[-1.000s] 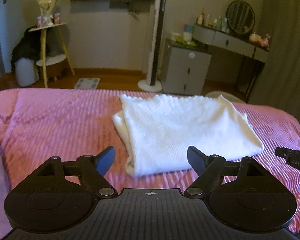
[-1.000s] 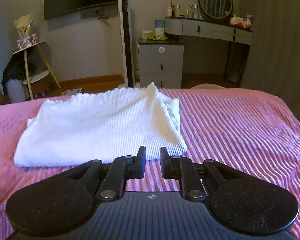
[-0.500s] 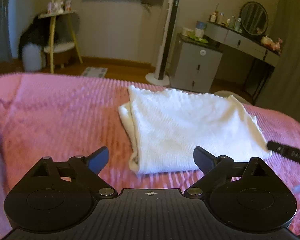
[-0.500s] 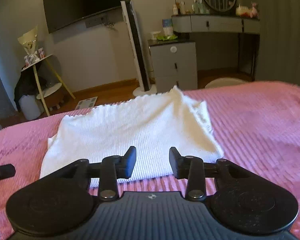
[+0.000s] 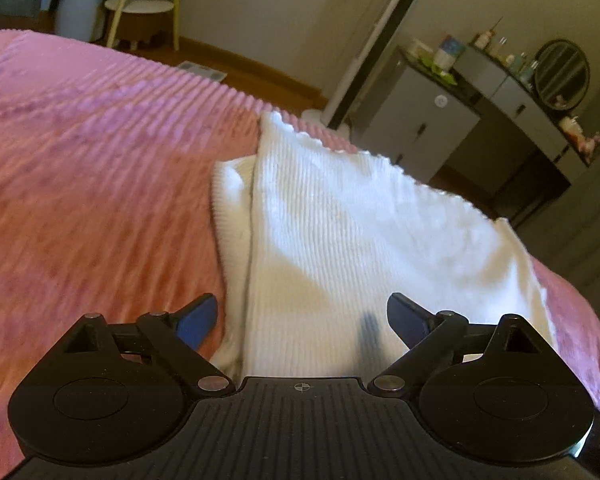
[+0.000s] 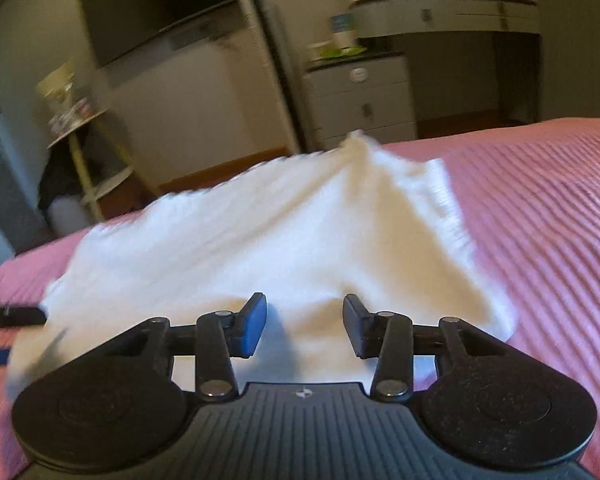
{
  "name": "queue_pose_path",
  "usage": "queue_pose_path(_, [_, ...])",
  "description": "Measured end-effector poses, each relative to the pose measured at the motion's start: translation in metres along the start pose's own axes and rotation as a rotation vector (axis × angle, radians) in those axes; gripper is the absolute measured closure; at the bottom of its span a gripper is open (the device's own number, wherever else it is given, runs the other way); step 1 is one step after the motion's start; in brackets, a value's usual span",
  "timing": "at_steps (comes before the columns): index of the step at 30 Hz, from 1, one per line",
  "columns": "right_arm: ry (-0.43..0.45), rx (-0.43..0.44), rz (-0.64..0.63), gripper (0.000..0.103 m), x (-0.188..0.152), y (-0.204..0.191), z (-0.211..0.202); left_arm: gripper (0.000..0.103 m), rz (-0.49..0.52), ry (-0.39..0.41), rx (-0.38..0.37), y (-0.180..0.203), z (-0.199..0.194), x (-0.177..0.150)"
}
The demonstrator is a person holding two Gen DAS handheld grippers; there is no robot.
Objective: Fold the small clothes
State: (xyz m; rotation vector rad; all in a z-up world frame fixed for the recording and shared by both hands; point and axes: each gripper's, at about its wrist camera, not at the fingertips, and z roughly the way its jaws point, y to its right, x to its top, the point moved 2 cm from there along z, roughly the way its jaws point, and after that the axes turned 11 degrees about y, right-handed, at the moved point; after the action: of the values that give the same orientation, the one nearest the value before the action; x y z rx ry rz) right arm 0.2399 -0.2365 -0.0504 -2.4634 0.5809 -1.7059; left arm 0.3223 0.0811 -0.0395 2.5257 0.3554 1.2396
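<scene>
On the pink bedspread (image 5: 100, 168), blurred white garment (image 5: 340, 240); near edge hidden behind both spread-fingered grippers, left (image 5: 302, 316), right (image 6: 304, 326).

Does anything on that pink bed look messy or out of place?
Only slightly. The white garment on the pink bedspread is folded unevenly: an under layer sticks out along its left edge. Both the left tongs and the right tongs are open, holding nothing.
</scene>
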Motion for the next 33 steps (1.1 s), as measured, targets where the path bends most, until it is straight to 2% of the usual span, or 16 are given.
queue_pose_path(2, [0.038,-0.053,0.013,0.072,0.007,0.022,0.008,0.008,-0.010,-0.018,0.000,0.000,0.014,0.001])
queue_pose_path(3, [0.048,-0.072,0.017,0.083,0.009,0.032,0.013,0.008,-0.018,-0.028,-0.004,0.000,0.019,0.002])
queue_pose_path(5, [0.068,-0.111,0.011,0.084,0.008,0.042,0.020,0.008,-0.022,-0.041,-0.016,-0.002,0.029,0.002])
queue_pose_path(9, [0.106,-0.151,-0.085,0.082,-0.001,0.025,0.016,0.007,-0.023,-0.030,-0.034,-0.004,0.039,0.002])
queue_pose_path(10, [0.121,-0.146,-0.082,0.080,0.000,0.021,0.012,0.007,-0.034,-0.028,-0.040,-0.004,0.039,0.003])
queue_pose_path(12, [0.158,-0.078,-0.053,0.078,0.007,0.014,0.007,0.008,-0.073,-0.023,-0.072,-0.008,0.039,0.006])
queue_pose_path(15, [0.179,0.035,-0.049,0.067,0.007,0.001,0.003,0.026,-0.117,-0.032,-0.074,-0.016,0.041,0.010])
queue_pose_path(16, [0.160,0.058,-0.034,0.067,0.005,-0.002,0.005,0.037,-0.124,-0.038,-0.069,-0.017,0.041,0.011])
queue_pose_path(18, [0.104,0.090,0.014,0.067,-0.002,-0.003,0.011,0.049,-0.130,-0.046,-0.071,-0.021,0.040,0.013])
queue_pose_path(19, [0.081,0.095,0.027,0.067,-0.005,-0.002,0.014,0.063,-0.137,-0.047,-0.079,-0.024,0.038,0.014])
queue_pose_path(20, [0.075,0.094,0.024,0.067,-0.007,-0.001,0.015,0.073,-0.147,-0.049,-0.092,-0.027,0.036,0.015])
queue_pose_path(24, [0.078,0.104,0.023,0.064,-0.007,-0.001,0.014,0.069,-0.202,-0.078,-0.125,-0.037,0.030,0.020])
queue_pose_path(26, [0.076,0.104,0.030,0.064,-0.008,-0.002,0.015,0.049,-0.218,-0.114,-0.100,-0.040,0.031,0.018])
queue_pose_path(30, [0.079,0.107,0.018,0.060,-0.010,-0.008,0.008,0.040,-0.195,-0.144,-0.122,-0.037,0.035,0.011])
queue_pose_path(31, [0.079,0.108,0.017,0.060,-0.010,-0.009,0.008,0.035,-0.198,-0.153,-0.122,-0.034,0.038,0.010])
queue_pose_path(33, [0.083,0.108,0.016,0.060,-0.009,-0.009,0.007,0.040,-0.199,-0.150,-0.106,-0.029,0.040,0.012])
